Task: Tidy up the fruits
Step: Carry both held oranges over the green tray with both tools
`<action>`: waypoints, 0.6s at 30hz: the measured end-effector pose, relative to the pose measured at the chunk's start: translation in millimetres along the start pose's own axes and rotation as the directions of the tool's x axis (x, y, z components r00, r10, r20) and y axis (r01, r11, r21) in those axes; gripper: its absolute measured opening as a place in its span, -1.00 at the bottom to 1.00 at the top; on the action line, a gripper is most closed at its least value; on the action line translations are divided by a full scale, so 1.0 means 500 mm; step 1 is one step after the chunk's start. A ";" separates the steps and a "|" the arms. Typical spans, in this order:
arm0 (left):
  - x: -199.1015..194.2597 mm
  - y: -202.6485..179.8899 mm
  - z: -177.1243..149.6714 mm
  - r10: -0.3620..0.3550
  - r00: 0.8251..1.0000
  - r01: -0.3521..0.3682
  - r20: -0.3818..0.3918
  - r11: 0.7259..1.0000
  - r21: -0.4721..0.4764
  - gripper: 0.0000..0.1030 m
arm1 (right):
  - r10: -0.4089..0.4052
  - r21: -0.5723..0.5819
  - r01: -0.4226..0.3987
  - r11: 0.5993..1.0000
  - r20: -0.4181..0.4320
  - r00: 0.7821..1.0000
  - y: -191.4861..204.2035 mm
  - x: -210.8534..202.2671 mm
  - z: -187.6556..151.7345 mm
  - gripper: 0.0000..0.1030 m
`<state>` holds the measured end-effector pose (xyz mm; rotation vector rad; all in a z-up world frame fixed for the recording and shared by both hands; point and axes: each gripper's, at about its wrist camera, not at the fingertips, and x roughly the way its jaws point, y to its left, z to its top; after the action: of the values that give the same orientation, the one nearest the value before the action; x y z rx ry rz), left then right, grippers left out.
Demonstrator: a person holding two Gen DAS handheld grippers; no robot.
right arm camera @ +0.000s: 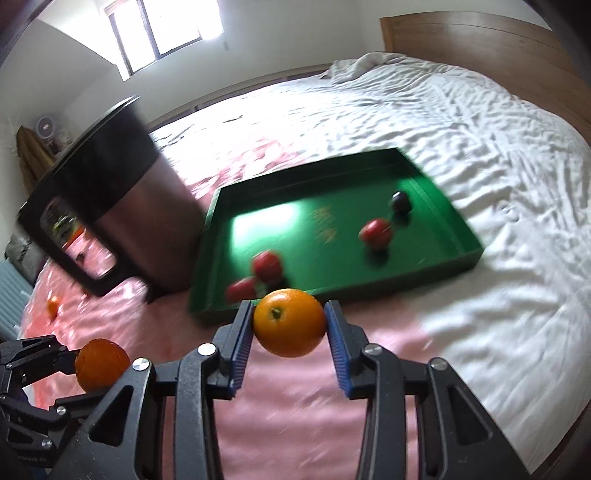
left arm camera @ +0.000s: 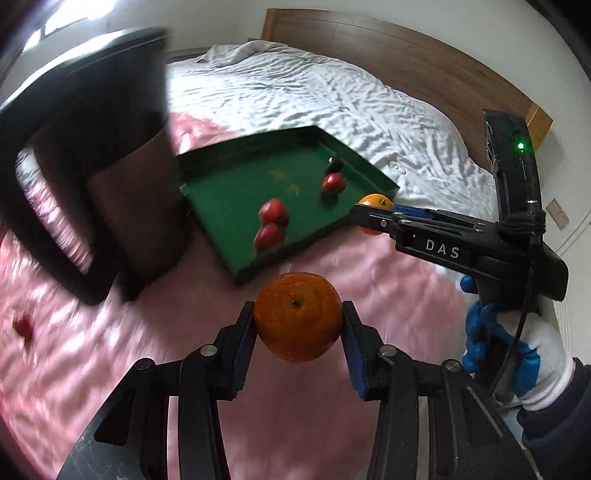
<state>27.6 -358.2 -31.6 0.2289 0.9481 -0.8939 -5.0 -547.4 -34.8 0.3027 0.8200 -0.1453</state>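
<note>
A wide bed [right arm camera: 461, 122] with a rumpled white sheet and a pink blanket [right arm camera: 295, 406] carries everything, with a wooden headboard [left arm camera: 388, 48] behind it and a bright window [right arm camera: 166, 29] in the white wall. A dark upright bin [right arm camera: 122, 206] stands on the blanket just beside a shallow green tray [right arm camera: 454, 206], which holds three red fruits [right arm camera: 376, 233] and one dark fruit [right arm camera: 402, 201], all blurred. The left claw [left arm camera: 298, 325] is closed on a rough-skinned, deep orange mandarin [left arm camera: 298, 322], stem end facing the camera, held above the blanket near the tray's corner. The right claw [right arm camera: 290, 325] clamps a smoother, brighter orange [right arm camera: 290, 323] at the tray's near edge. Another small orange fruit [right arm camera: 52, 305] lies on the blanket beyond the bin.
</note>
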 end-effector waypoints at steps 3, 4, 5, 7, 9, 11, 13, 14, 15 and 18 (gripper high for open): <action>0.051 -0.010 0.052 0.006 1.000 -0.006 0.001 1.000 0.018 -0.24 | -0.028 0.005 0.028 1.000 0.007 1.000 -0.043 0.023 0.032 0.20; 0.070 -0.014 0.070 0.010 1.000 -0.010 0.001 1.000 0.025 -0.24 | -0.041 0.011 0.040 0.999 0.009 0.999 -0.062 0.034 0.045 0.20; 0.086 -0.017 0.087 0.016 1.000 -0.016 0.001 0.999 0.031 -0.24 | -0.049 0.012 0.049 0.999 0.010 0.999 -0.073 0.039 0.053 0.20; 0.119 -0.018 0.117 0.025 1.000 -0.025 -0.002 0.999 0.035 -0.24 | -0.073 0.011 0.072 0.997 0.006 0.997 -0.098 0.058 0.070 0.20; 0.158 -0.019 0.150 0.034 0.999 -0.033 -0.009 0.999 0.035 -0.24 | -0.101 0.003 0.101 0.995 -0.004 0.995 -0.120 0.080 0.084 0.20; 0.189 -0.014 0.174 0.051 0.999 -0.050 -0.015 0.998 0.035 -0.24 | -0.123 0.002 0.123 0.992 -0.013 0.992 -0.139 0.099 0.093 0.20; 0.215 -0.002 0.197 0.069 0.997 -0.068 -0.020 0.997 0.025 -0.24 | -0.142 0.006 0.142 0.990 -0.016 0.990 -0.157 0.112 0.100 0.21; 0.223 0.006 0.203 0.082 0.996 -0.081 -0.019 0.996 0.020 -0.24 | -0.149 0.010 0.149 0.989 -0.018 0.989 -0.167 0.119 0.103 0.21; 0.233 0.016 0.210 0.099 0.995 -0.098 -0.019 0.995 0.011 -0.24 | -0.160 0.014 0.161 0.987 -0.022 0.987 -0.177 0.127 0.106 0.21; 0.261 0.046 0.227 0.123 0.992 -0.124 -0.031 0.992 -0.023 -0.24 | -0.173 0.014 0.173 0.985 -0.029 0.985 -0.192 0.144 0.108 0.21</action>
<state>148.6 -477.5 -71.4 0.2770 0.9620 -0.7663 58.0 -656.4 -73.3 0.2492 0.8731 -0.3110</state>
